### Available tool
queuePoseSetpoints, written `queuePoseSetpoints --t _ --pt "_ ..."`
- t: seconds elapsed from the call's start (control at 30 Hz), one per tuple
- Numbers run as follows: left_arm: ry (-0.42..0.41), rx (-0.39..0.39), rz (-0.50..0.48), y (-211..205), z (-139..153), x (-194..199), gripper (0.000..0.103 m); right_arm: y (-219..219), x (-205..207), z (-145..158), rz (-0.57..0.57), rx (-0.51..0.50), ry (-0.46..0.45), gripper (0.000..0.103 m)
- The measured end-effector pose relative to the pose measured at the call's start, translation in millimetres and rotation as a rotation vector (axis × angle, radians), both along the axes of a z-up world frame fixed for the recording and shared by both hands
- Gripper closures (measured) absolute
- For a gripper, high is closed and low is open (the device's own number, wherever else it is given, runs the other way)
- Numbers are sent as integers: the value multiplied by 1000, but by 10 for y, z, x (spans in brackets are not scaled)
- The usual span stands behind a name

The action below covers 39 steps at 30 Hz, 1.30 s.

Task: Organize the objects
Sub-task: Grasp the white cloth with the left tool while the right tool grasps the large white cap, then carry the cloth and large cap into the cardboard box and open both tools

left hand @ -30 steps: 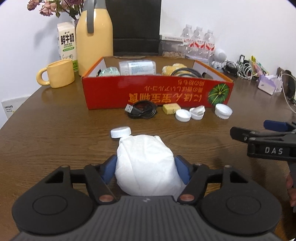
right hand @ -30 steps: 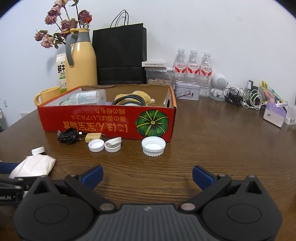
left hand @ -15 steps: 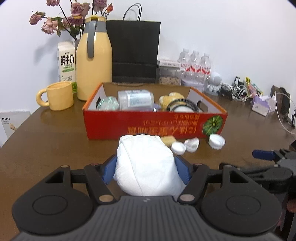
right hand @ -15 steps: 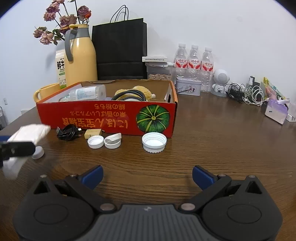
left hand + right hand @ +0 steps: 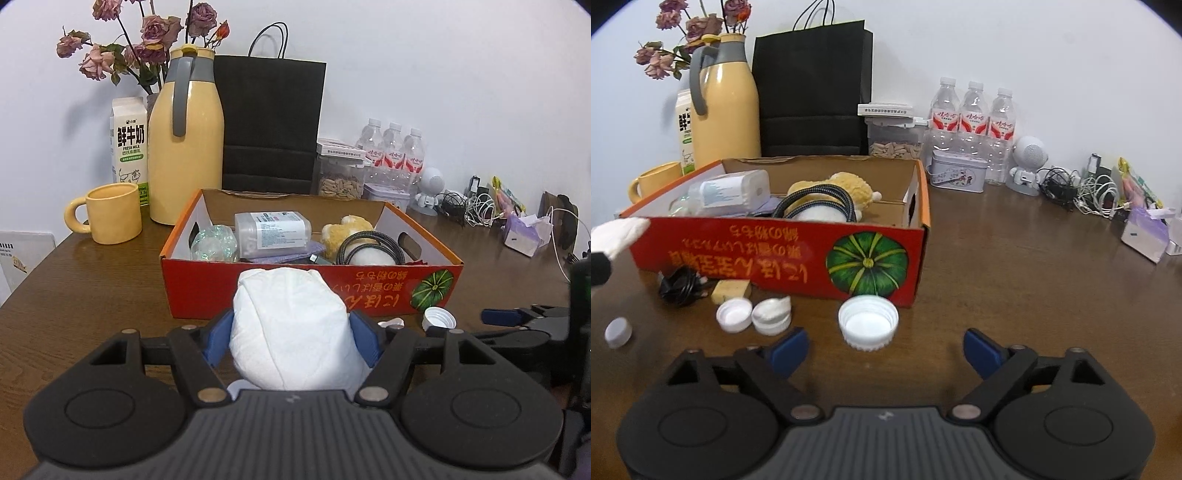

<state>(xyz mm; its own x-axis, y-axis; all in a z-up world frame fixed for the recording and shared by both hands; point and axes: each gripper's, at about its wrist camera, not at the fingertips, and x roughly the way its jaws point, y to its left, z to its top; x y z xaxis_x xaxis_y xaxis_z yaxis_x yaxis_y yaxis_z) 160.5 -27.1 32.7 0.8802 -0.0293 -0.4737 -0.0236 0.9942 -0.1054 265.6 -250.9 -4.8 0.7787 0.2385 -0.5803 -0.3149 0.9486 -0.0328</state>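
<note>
Brown wooden table (image 5: 1015, 280) against a white wall; landmark: red cardboard box (image 5: 369, 291), open-topped, pumpkin print on its front.

Left gripper (image 5: 291, 334): blue pads clamped on a white tissue wad (image 5: 291, 332), held off the table in front of the box's front wall, level with its rim; in the right wrist view the wad shows at the box's left corner.

Right gripper (image 5: 882, 349): jaws spread wide, nothing between them, low over the table in front of the box.

Inside the box: clear plastic container (image 5: 273, 232), yellow plush toy (image 5: 343, 230), braided cable coil (image 5: 373, 249), crinkled clear ball (image 5: 214, 243).

In front of the box: large white cap (image 5: 868, 323), two smaller white caps (image 5: 734, 314), one perhaps with a flip lid, yellow block (image 5: 731, 288), black cable bundle (image 5: 679, 286); another small white cap (image 5: 618, 332) farther left.

Behind the box: yellow jug (image 5: 184, 147), yellow mug (image 5: 110, 212), milk carton (image 5: 129, 144), black paper bag (image 5: 269, 125), three water bottles (image 5: 971, 122).
</note>
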Motion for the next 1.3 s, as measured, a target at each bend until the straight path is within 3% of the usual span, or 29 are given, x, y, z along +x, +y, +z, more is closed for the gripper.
queuePoseSetpoints --t 0.03,0.13,0.27,0.4,0.97,1.3 --pt "-1 -2 -1 4 -1 8 34 18 38 -12 -3 -1 4 18" --pt "-3 -8 -4 10 -2 41 34 79 129 -56 -7 -4 22 34" --pt "-5 -13 -13 -1 -7 82 34 105 166 -76 10 23 30 64" --pt "-9 -17 -16 -10 -6 122 34 111 119 -60 33 41 14 64" --pt "-54 8 -28 6 185 347 34 125 -284 285 67 85 -217 65" --pt "-95 16 -29 30 353 655 34 432 -213 534 133 93 -290 64"
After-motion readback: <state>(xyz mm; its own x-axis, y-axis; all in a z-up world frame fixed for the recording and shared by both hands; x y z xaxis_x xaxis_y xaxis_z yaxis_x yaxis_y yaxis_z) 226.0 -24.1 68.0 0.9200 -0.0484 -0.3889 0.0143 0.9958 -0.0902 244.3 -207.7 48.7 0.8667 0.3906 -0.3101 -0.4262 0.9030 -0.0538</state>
